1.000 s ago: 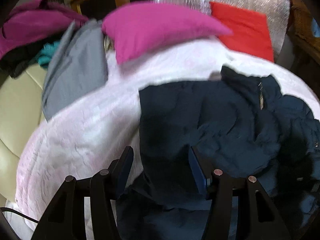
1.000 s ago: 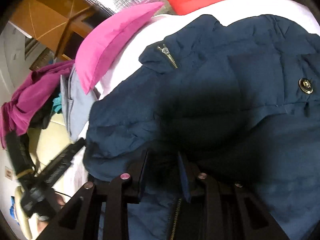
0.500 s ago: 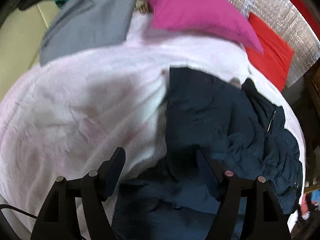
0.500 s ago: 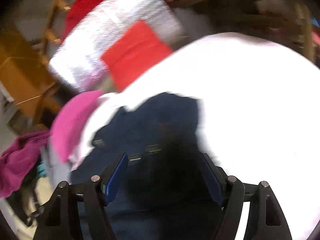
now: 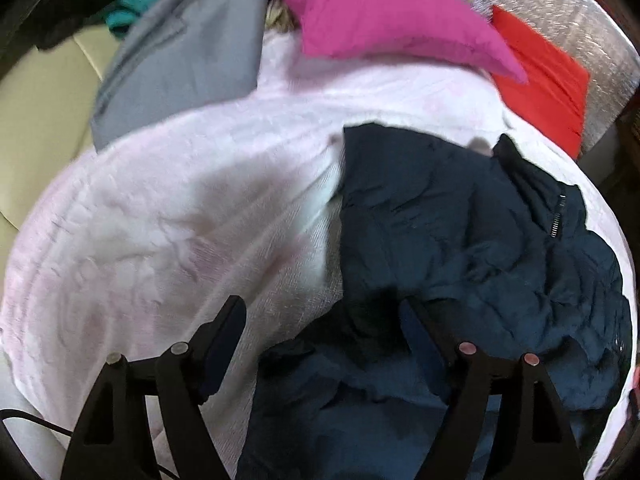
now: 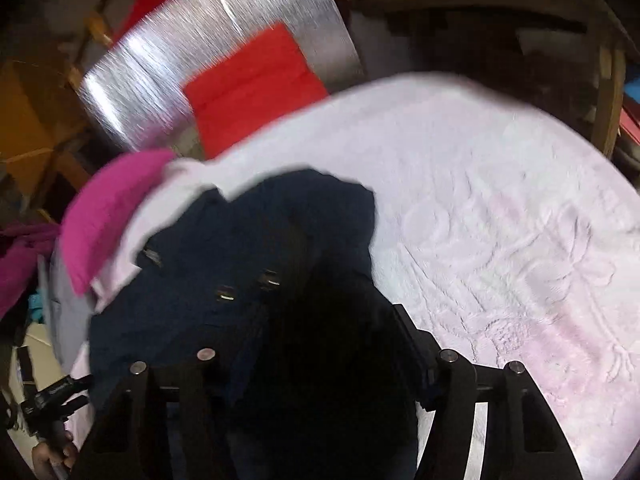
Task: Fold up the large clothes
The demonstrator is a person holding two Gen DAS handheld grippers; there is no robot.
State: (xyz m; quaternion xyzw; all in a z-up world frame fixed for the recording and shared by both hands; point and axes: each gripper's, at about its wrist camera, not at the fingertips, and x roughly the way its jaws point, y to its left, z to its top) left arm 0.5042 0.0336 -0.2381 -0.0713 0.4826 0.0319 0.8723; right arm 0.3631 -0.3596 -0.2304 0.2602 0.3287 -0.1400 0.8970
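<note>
Plainly a navy jacket (image 5: 440, 232), lying crumpled on a pale pink blanket (image 5: 160, 220) spread over the bed. Fills the right half of the left wrist view, with a short zip (image 5: 557, 220) showing near its far edge. Blanket bare and wrinkled beside it.

Left gripper (image 5: 320, 308): pointed steeply down over the jacket's near edge. Jaws wide and opening. One finger over the blanket, the other over dark cloth. Jacket folds lying below the gap, nothing pinched between the pads.

Right gripper (image 6: 320, 320): aimed down across the jacket from the other side. Jaws fairly wide and closing. Dark cloth bulging up between them and filling the gap. Too dark there to tell whether the pads press on it. One pad (image 6: 408, 344) visible against the blanket; the other lost in shadow.

Two metal snaps (image 6: 226, 293) glinting on the jacket in the right wrist view.

Beyond the jacket, a magenta pillow (image 5: 384, 12) at the head of the bed, a red cushion (image 5: 548, 88) against a silver sheet (image 6: 224, 52), and a grey cloth (image 5: 188, 64) draped over the blanket's far corner. Low in the right wrist view's corner, a hand (image 6: 48, 454) at the edge of the frame.
</note>
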